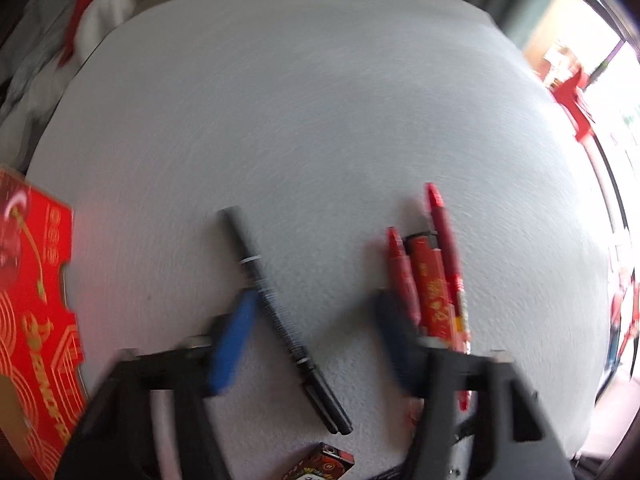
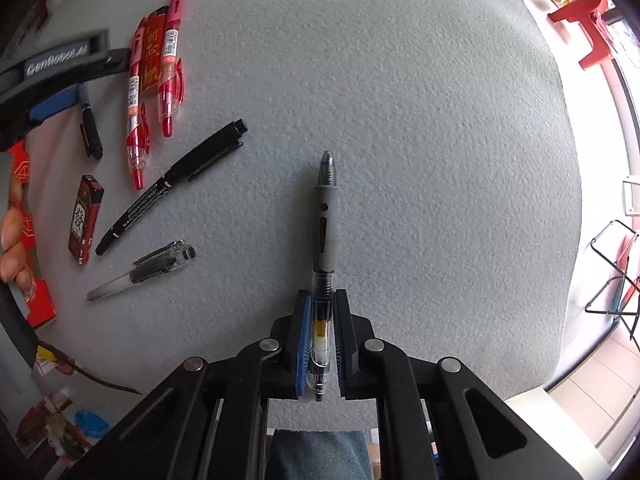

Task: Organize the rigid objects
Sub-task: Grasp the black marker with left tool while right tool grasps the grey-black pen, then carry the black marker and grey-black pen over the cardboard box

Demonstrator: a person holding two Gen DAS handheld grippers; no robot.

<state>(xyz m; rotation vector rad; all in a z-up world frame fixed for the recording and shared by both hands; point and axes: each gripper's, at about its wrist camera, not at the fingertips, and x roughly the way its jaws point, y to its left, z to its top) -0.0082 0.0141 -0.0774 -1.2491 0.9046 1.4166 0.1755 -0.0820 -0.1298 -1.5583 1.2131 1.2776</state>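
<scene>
My right gripper (image 2: pixel 322 300) is shut on a grey-grip gel pen (image 2: pixel 326 216), which points forward over the grey table (image 2: pixel 400 80). My left gripper (image 1: pixel 316 300) is open, its blue pads either side of a black marker (image 1: pixel 276 308) lying on the table; this marker also shows in the right wrist view (image 2: pixel 90 128). Two red pens (image 1: pixel 444 248) and a red patterned stick (image 1: pixel 432 292) lie together by its right finger; they also show in the right wrist view (image 2: pixel 160 72). A second black marker (image 2: pixel 172 184) and a clear capped pen (image 2: pixel 144 270) lie left of my right gripper.
A red printed box (image 1: pixel 36 312) lies at the table's left edge, with a hand (image 2: pixel 14 236) on it. A small dark red eraser box (image 2: pixel 86 218) lies near the markers. The table's right edge (image 2: pixel 560 240) drops to a floor with red chairs (image 2: pixel 588 20).
</scene>
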